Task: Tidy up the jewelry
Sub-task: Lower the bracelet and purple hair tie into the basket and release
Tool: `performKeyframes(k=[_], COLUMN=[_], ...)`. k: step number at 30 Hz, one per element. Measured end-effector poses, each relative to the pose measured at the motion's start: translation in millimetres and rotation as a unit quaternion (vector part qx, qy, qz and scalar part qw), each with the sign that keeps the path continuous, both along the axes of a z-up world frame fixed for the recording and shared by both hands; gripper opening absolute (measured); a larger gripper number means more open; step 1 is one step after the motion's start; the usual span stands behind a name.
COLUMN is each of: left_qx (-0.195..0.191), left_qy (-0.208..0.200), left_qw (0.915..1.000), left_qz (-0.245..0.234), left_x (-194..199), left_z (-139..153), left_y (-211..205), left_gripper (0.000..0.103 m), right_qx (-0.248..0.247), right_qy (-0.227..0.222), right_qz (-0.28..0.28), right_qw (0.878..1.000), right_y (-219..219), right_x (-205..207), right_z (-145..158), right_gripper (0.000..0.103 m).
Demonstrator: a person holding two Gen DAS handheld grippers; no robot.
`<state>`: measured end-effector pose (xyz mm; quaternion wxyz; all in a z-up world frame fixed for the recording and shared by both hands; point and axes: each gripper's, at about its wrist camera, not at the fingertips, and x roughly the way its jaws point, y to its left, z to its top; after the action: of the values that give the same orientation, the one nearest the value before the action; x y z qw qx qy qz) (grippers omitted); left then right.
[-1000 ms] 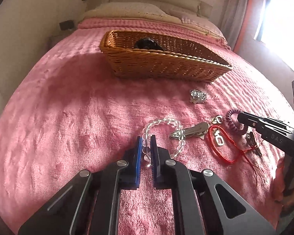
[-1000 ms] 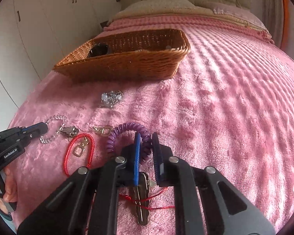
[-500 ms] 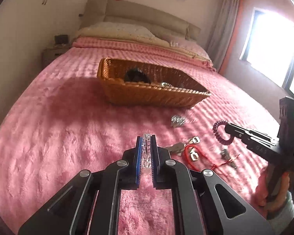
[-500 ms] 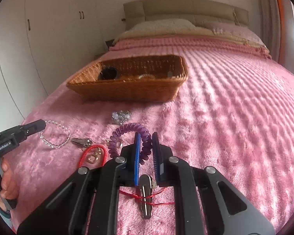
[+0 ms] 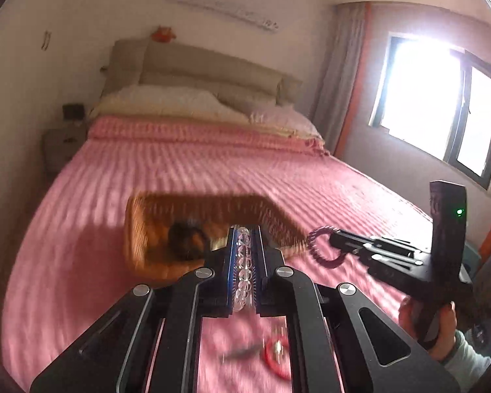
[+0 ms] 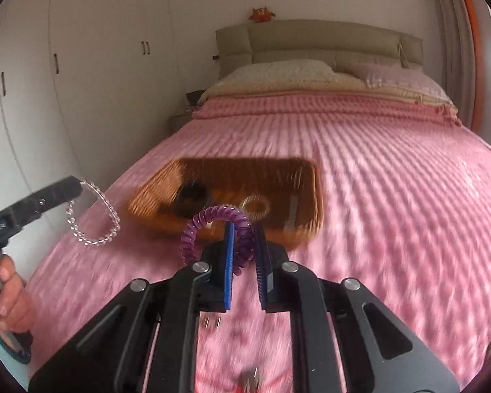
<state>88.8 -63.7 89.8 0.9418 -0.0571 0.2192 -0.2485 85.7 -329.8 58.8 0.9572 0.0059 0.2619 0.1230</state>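
Both claws clamped, left gripper (image 5: pixel 244 229) on clear bead bracelet (image 5: pixel 244 262), right gripper (image 6: pixel 244 226) on purple coil (image 6: pixel 212 226), imo get fully over wicker basket (image 6: pixel 307 203) b4 letting go

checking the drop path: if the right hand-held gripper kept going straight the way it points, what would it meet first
Most likely the wicker basket: the right hand-held gripper, shut on the purple coil bracelet, aims down at the basket's open inside. Motion blur leaves depth uncertain, but nothing seems to lie between.

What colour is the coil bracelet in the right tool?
Translucent purple coil bracelet; the right wrist view shows it best.
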Motion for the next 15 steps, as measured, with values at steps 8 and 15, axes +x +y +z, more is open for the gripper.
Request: performKeyframes(k=[8,15], left_qx=[-0.010,-0.004], left_qy=[0.030,0.082], left_qw=[0.9995,0.9966], left_qz=[0.002,0.006], left_x=[91,135], left_z=[-13,-55], left_y=[-28,-36], left_gripper=[0.006,0.006], right_qx=[0.000,0.007], right_qy=[0.064,0.134], right_qz=[-0.019,-0.032], right_qw=[0.998,0.990], right_y=[3,6], right_x=[97,144], right_z=[-16,-50], right_gripper=[0.010,0.010])
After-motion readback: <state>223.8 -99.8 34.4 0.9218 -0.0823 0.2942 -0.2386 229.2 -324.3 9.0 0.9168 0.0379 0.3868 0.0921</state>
